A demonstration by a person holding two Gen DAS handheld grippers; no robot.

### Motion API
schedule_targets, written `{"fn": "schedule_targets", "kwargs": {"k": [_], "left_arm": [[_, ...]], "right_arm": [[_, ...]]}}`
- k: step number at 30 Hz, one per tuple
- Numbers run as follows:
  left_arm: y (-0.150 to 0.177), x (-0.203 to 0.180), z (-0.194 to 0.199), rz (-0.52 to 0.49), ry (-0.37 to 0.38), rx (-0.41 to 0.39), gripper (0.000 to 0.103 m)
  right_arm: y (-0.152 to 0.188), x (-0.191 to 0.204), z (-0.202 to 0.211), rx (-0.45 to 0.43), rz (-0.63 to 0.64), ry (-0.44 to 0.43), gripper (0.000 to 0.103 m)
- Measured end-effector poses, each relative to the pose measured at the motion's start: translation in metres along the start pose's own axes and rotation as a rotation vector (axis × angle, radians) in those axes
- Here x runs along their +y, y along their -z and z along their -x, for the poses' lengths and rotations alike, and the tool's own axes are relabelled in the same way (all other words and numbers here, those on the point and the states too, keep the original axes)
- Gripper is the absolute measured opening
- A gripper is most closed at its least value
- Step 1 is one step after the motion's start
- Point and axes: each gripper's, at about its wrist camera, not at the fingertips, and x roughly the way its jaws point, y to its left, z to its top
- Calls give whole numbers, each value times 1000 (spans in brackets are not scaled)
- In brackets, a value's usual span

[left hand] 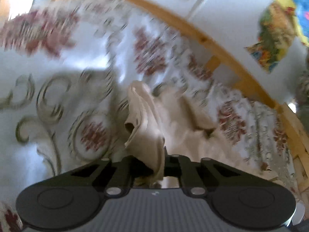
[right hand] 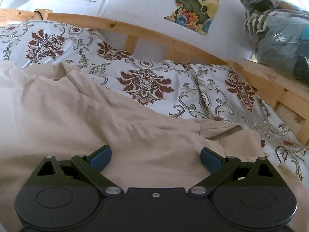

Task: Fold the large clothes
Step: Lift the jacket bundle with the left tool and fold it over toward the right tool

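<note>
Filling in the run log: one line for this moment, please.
left tongs: shut on beige garment | right tongs: open above it | bed: floral cover

A home bedroom: ahead of the gripper lies a bed with floral bedding (right hand: 146,85), a pine bed frame (right hand: 119,26) beyond it, and colourful pictures (right hand: 195,5) on the white wall.

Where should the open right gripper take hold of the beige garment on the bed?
Probably the folded hem edge ahead and right of the right gripper. The beige garment lies flat over the floral bedding, and only there does a doubled edge lift to give the fingers something to pinch. Come in low from the near side, one finger sliding under. The left gripper is already shut on another bunched part.
</note>
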Motion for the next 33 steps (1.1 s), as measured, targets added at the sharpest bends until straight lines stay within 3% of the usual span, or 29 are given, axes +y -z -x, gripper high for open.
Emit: {"fn": "schedule_targets", "kwargs": {"k": [4, 9, 13, 15, 18, 20, 23, 27, 30, 33], "left_arm": [[-6, -58, 29, -215, 71, -99, 2], [-13, -129, 58, -505, 176, -126, 2], [-6, -181, 69, -643, 224, -123, 2], [6, -207, 69, -701, 256, -112, 2], [32, -242, 68, -794, 326, -100, 2], [50, -260, 61, -821, 369, -91, 2], [82, -280, 55, -891, 429, -49, 2], [129, -289, 44, -991, 490, 45, 2], [158, -277, 42, -1057, 532, 92, 2], [178, -265, 47, -1130, 548, 83, 2]], "right_arm": [[2, -8, 4, -13, -38, -9, 97], [-12, -48, 20, -59, -243, -70, 92], [-39, -97, 54, -100, -403, -120, 92], [-45, -125, 72, -91, -483, -102, 92], [-43, -174, 101, -61, -641, -103, 89], [-29, -207, 123, -53, -786, -156, 89], [0, -242, 139, -13, -1008, -283, 90], [37, -265, 139, -1, -1278, -479, 102], [54, -265, 121, 20, -1337, -546, 102], [73, -254, 93, 161, -1371, -562, 102]]}}
